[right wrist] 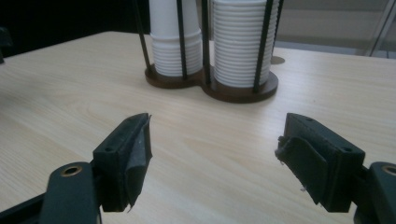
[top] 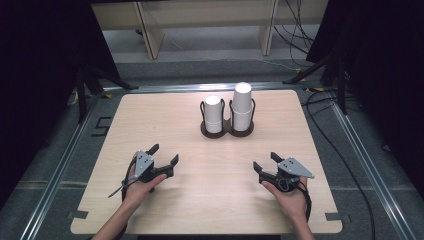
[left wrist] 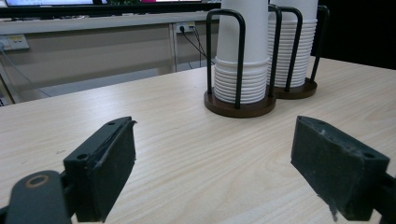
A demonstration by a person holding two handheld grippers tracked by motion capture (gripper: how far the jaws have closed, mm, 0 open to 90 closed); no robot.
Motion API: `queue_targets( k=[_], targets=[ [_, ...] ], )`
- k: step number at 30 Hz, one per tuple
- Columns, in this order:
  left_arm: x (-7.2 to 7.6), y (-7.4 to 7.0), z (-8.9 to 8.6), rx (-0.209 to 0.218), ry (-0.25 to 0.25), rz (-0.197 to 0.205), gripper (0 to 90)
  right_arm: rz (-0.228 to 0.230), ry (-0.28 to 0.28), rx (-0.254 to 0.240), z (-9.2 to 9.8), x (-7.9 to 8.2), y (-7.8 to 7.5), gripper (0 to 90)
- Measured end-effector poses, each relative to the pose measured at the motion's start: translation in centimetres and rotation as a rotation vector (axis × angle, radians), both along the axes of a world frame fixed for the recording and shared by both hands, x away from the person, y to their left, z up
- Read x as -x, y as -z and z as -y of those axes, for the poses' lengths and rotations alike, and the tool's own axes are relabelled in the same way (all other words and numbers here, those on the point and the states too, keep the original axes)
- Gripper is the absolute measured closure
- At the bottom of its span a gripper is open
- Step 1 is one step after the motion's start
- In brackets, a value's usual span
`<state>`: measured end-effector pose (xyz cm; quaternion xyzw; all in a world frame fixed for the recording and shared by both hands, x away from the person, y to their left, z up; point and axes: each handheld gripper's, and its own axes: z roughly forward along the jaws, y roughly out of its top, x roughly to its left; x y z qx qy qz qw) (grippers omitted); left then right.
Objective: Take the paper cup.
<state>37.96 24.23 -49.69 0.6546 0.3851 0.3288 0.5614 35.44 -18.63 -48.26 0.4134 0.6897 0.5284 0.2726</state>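
Two cup stacks [top: 227, 112] in one holder [top: 226, 131]; nearer than it, left tool [top: 164, 154] and right tool [top: 265, 162] rest on tabletop [top: 150, 115], both wide, empty.

Pale wood surface [top: 165, 125] before me, dark twin cup holder [top: 227, 131] standing at twelve o'clock, two white cup stacks [top: 242, 105] in it, taller on the right.
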Motion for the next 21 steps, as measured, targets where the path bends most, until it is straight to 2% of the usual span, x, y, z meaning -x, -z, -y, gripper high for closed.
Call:
queue_targets(
  k=[1, 2, 3, 4, 5, 6, 8, 11, 12, 13, 14, 16, 18, 19, 20, 21],
  targets=[
    [-0.2, 0.0, 0.2, 0.023, 0.007, -0.005, 13.2, 0.020, 0.002, 0.001, -0.1, -0.2, -0.1, 25.6],
    [-0.4, 0.0, 0.3, 0.014, 0.013, -0.013, 13.8, 0.008, -0.002, -0.003, -0.2, -0.3, -0.4, 25.9],
    [-0.7, 0.0, 0.5, 0.006, 0.017, -0.009, 14.1, 0.027, -0.002, 0.001, -0.3, -0.6, -0.6, 26.1],
    [-0.7, 0.0, 0.5, 0.006, 0.017, -0.009, 14.3, 0.027, -0.009, -0.027, -0.5, -0.9, -0.8, 26.7],
    [-1.0, 0.0, 0.7, 0.004, 0.021, -0.014, 14.3, 0.027, -0.009, -0.027, -0.5, -0.9, -0.8, 26.7],
    [-1.8, 0.0, 1.2, -0.006, 0.040, -0.016, 14.3, 0.044, -0.014, -0.006, -0.8, -1.4, -1.4, 27.2],
    [-2.7, -0.1, 1.8, -0.023, 0.053, -0.010, 14.3, 0.039, -0.020, -0.024, -1.6, -2.0, -2.1, 27.5],
    [-4.0, -0.4, 2.6, -0.027, 0.071, -0.022, 14.2, 0.073, -0.023, -0.001, -2.7, -3.2, -2.9, 27.8],
    [-4.0, -0.4, 2.6, -0.027, 0.071, -0.022, 14.2, 0.073, -0.023, -0.001, -2.7, -3.2, -2.9, 27.8],
    [-4.5, -0.5, 2.9, -0.018, 0.083, -0.024, 14.2, 0.062, -0.039, -0.010, -3.6, -3.8, -3.5, 28.1],
    [-5.4, -0.6, 3.6, -0.030, 0.090, -0.033, 14.2, 0.073, -0.039, -0.002, -3.9, -4.1, -3.8, 28.0],
    [-5.9, -0.7, 3.9, -0.040, 0.098, -0.030, 14.2, 0.056, -0.044, -0.020, -4.4, -4.3, -4.0, 28.2],
    [-7.0, -0.8, 4.9, -0.058, 0.109, -0.030, 14.3, 0.078, -0.065, -0.024, -5.1, -5.3, -4.5, 28.5],
    [-7.3, -0.8, 5.2, -0.055, 0.110, -0.034, 14.3, 0.076, -0.048, -0.016, -5.3, -5.5, -4.8, 28.6],
    [-7.3, -0.8, 5.2, -0.055, 0.110, -0.034, 14.3, 0.092, -0.046, -0.014, -5.5, -5.9, -4.9, 28.7],
    [-7.7, -0.8, 5.5, -0.060, 0.116, -0.032, 14.3, 0.086, -0.054, -0.034, -5.8, -6.1, -5.0, 28.9]
  ],
)
